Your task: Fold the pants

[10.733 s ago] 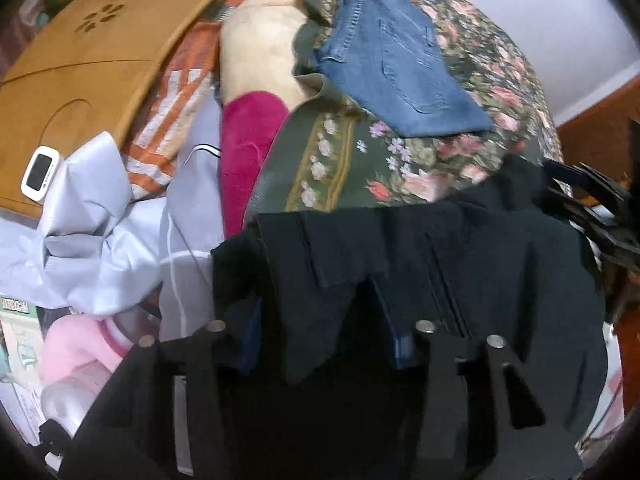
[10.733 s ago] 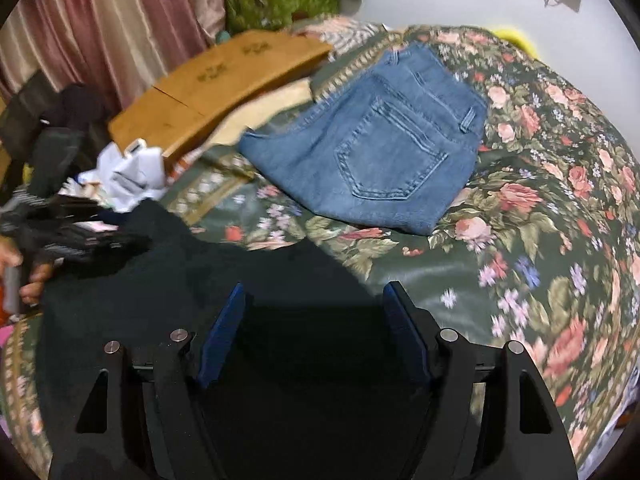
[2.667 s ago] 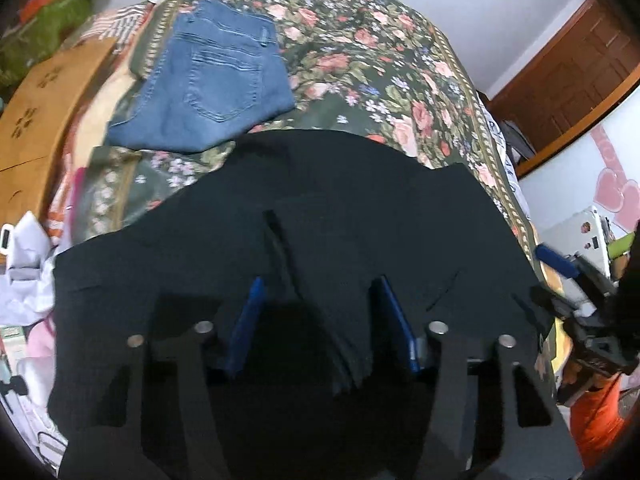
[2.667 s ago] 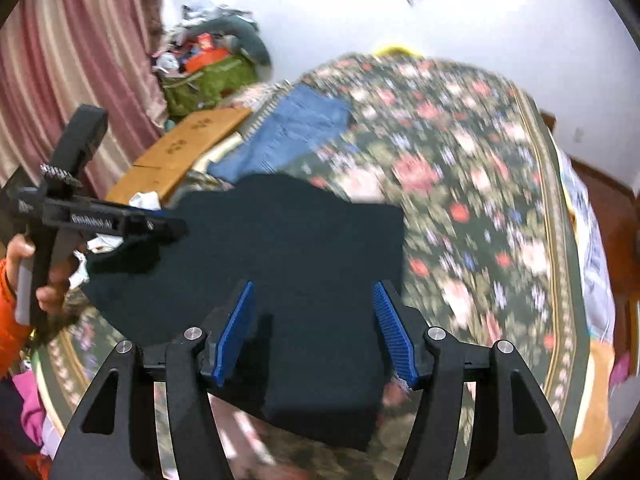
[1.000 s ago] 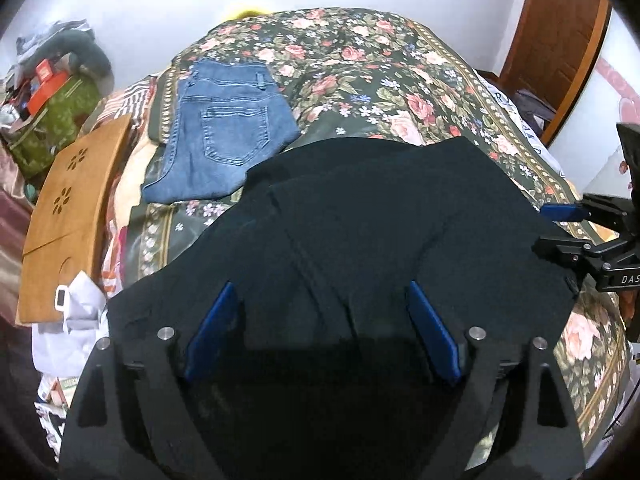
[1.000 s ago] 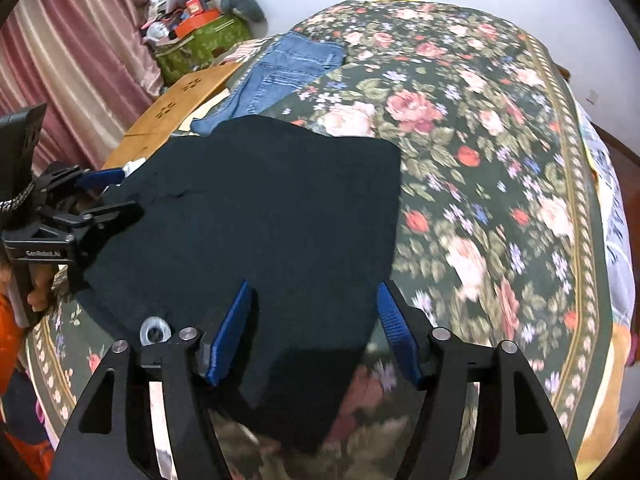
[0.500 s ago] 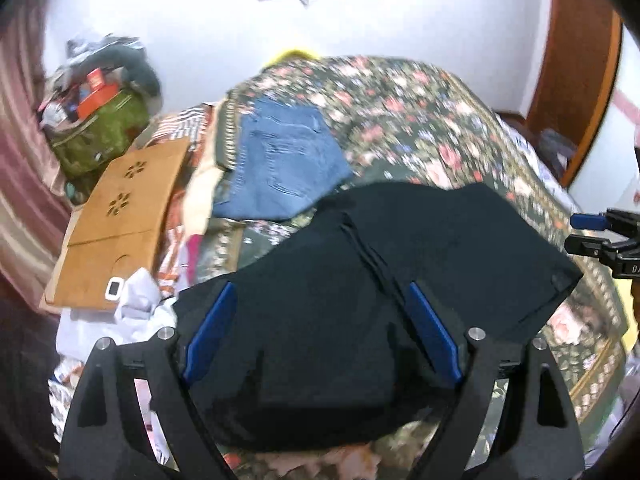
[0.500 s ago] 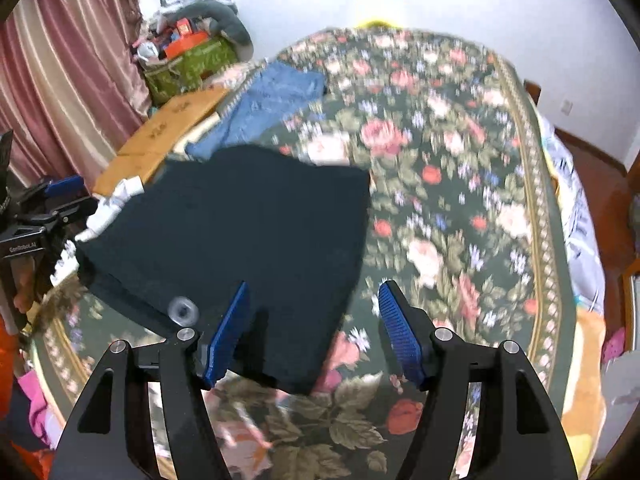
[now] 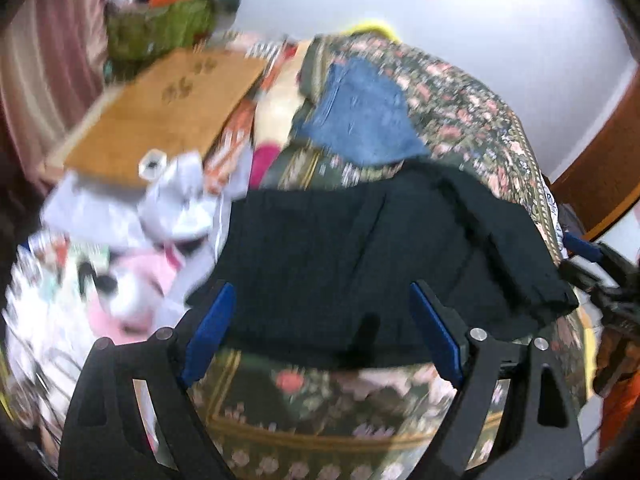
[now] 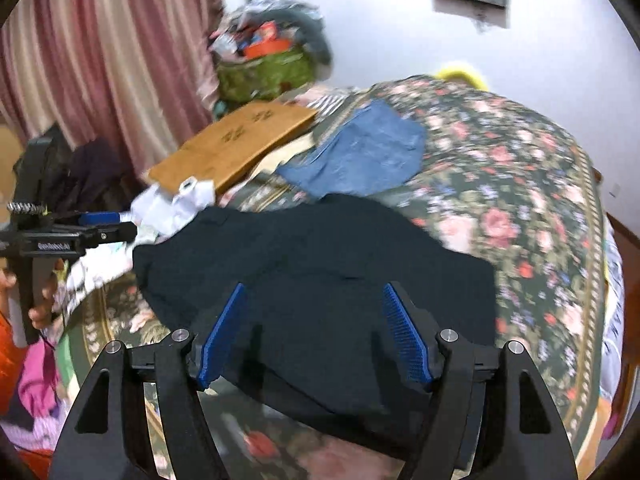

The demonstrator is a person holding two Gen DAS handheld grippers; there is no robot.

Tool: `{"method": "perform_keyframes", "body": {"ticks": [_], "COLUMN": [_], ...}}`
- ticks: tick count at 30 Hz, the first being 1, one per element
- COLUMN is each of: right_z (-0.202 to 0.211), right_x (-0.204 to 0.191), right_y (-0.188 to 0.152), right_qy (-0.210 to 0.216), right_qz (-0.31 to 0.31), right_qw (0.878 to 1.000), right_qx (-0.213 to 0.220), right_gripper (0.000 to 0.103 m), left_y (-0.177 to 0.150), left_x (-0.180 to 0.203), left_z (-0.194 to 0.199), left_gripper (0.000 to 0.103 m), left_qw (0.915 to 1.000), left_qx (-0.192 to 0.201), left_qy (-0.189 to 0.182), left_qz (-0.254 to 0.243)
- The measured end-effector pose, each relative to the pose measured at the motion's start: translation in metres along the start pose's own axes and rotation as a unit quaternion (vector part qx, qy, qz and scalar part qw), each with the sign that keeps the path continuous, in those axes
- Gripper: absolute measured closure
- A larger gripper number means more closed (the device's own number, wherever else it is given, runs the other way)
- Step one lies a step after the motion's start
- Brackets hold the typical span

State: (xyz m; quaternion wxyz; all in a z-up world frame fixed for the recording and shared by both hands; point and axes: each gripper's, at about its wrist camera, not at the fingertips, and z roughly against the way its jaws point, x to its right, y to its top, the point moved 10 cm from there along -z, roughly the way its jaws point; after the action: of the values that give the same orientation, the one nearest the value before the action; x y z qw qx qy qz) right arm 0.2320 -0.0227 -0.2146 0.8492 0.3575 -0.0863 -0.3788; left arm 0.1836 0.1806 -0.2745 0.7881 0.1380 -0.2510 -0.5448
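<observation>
Lying folded on the near part of the floral bed (image 10: 520, 168), the black pants (image 10: 320, 264) form a broad, roughly rectangular dark bundle, its near edge close to the foot of the bed. Both tools hang above it with nothing between their blue pads. The left tool (image 9: 320, 332) has its fingers spread wide over the near edge of the cloth, and the right tool (image 10: 314, 332) is likewise parted over the near right portion, so neither grips the fabric. That apartness suggests the pants rest by their own weight, set down flat so the fold keeps its shape.

Farther back on the bed lie folded blue jeans (image 10: 360, 156), just beyond the black pants, probably a finished piece kept aside. To the far left a wooden board (image 10: 236, 144) and crumpled white cloth (image 10: 176, 204) sit beside the bed. Both views are blurred, so creases and seam lines are hard to read.
</observation>
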Motion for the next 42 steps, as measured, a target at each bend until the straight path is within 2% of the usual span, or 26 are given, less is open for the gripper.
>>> {"method": "perform_keyframes", "body": {"ticks": [5,9,11,12,13,16,21,23,27,28,30,34,35,38,41,42], "right_z": [-0.042,-0.039,-0.038,-0.038,-0.038,-0.038,-0.039,-0.039,-0.04,-0.04,-0.039,-0.036,-0.034,-0.022,-0.006,0.001], "right_x": [-0.014,-0.014,-0.014,-0.014,-0.014,-0.015,-0.016,-0.016,-0.015,-0.015,-0.015,-0.014,-0.013,-0.004,0.011,0.02], "right_y": [-0.024,-0.028,-0.03,-0.032,-0.034,-0.035,-0.037,-0.037,-0.038,-0.038,-0.038,-0.036,-0.036,-0.036,-0.036,-0.038], "right_qy": [-0.005,0.002,0.006,0.007,0.009,0.014,0.018,0.021,0.026,0.026,0.028,0.033,0.036,0.045,0.043,0.041], "right_qz": [0.037,0.046,0.048,0.049,0.049,0.048,0.051,0.049,0.045,0.044,0.043,0.028,0.019,-0.02,-0.06,-0.076], "right_qw": [0.997,0.996,0.996,0.996,0.996,0.996,0.995,0.995,0.996,0.996,0.996,0.997,0.997,0.997,0.997,0.996], "right_qx": [-0.071,-0.079,-0.079,-0.079,-0.078,-0.08,-0.08,-0.08,-0.078,-0.077,-0.076,-0.07,-0.067,-0.053,-0.031,-0.021], "right_gripper": [0.036,0.036,0.035,0.035,0.035,0.034,0.032,0.032,0.032,0.032,0.032,0.032,0.032,0.035,0.035,0.035], "left_y": [-0.033,-0.054,-0.055,-0.053,-0.051,-0.042,-0.026,-0.021,-0.013,-0.01,-0.001,0.018,0.028,0.054,0.08,0.091], "left_x": [-0.013,-0.01,-0.006,-0.004,-0.004,-0.006,-0.006,-0.009,-0.017,-0.017,-0.019,-0.012,-0.005,0.013,0.04,0.056], "left_z": [-0.018,-0.031,-0.035,-0.037,-0.04,-0.051,-0.076,-0.084,-0.101,-0.101,-0.096,-0.075,-0.063,-0.035,-0.001,0.013], "left_gripper": [0.015,0.015,0.01,0.004,0.003,0.003,0.004,0.011,0.049,0.059,0.071,0.083,0.084,0.086,0.086,0.086], "left_qw": [0.9943,0.9816,0.976,0.9714,0.9666,0.9591,0.9577,0.9577,0.9641,0.9659,0.9763,0.9925,0.9968,0.9992,0.995,0.9913], "left_qx": [-0.071,-0.121,-0.125,-0.129,-0.132,-0.143,-0.162,-0.168,-0.169,-0.164,-0.136,-0.071,-0.044,0.023,0.088,0.118], "left_qy": [-0.047,-0.101,-0.126,-0.144,-0.157,-0.163,-0.145,-0.137,-0.097,-0.095,-0.067,-0.023,-0.002,0.033,0.037,0.036], "left_qz": [0.065,0.109,0.126,0.138,0.154,0.182,0.189,0.189,0.18,0.176,0.154,0.097,0.066,0.007,-0.027,-0.047]}}
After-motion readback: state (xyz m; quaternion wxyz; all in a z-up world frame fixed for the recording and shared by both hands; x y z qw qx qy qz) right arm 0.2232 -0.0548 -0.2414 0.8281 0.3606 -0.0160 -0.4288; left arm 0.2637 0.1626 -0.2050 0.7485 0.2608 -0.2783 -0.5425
